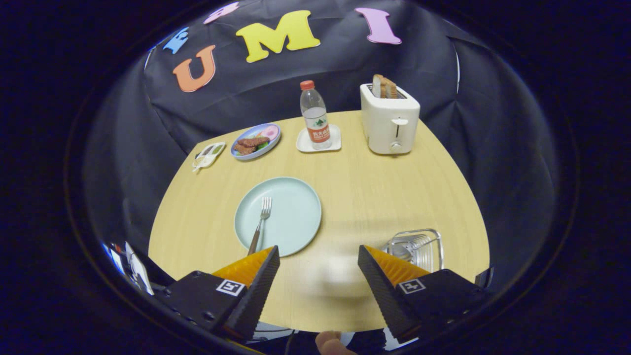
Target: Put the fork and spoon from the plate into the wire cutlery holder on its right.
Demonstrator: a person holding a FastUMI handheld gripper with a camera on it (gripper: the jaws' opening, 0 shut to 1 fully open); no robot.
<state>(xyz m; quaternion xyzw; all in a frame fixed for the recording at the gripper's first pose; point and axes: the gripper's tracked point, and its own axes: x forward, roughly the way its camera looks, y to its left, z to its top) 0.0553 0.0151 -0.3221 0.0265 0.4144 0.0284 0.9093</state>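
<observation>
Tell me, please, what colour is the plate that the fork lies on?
Pale mint green, plain, seen best in the gripper view: the plate with the fork.

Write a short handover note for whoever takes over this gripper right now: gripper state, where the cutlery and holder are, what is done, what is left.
Gripper: open, holding nothing, above the table near its front edge.
Fork: lying on the plate, just ahead of the left finger, handle towards the gripper.
Spoon: not on the plate; something shiny sits in the holder, probably the spoon, but hard to tell.
Holder: right of the plate, just beyond the right finger.
Done: the spoon, it seems.
Left: grasp the fork and put it in the holder.
</observation>
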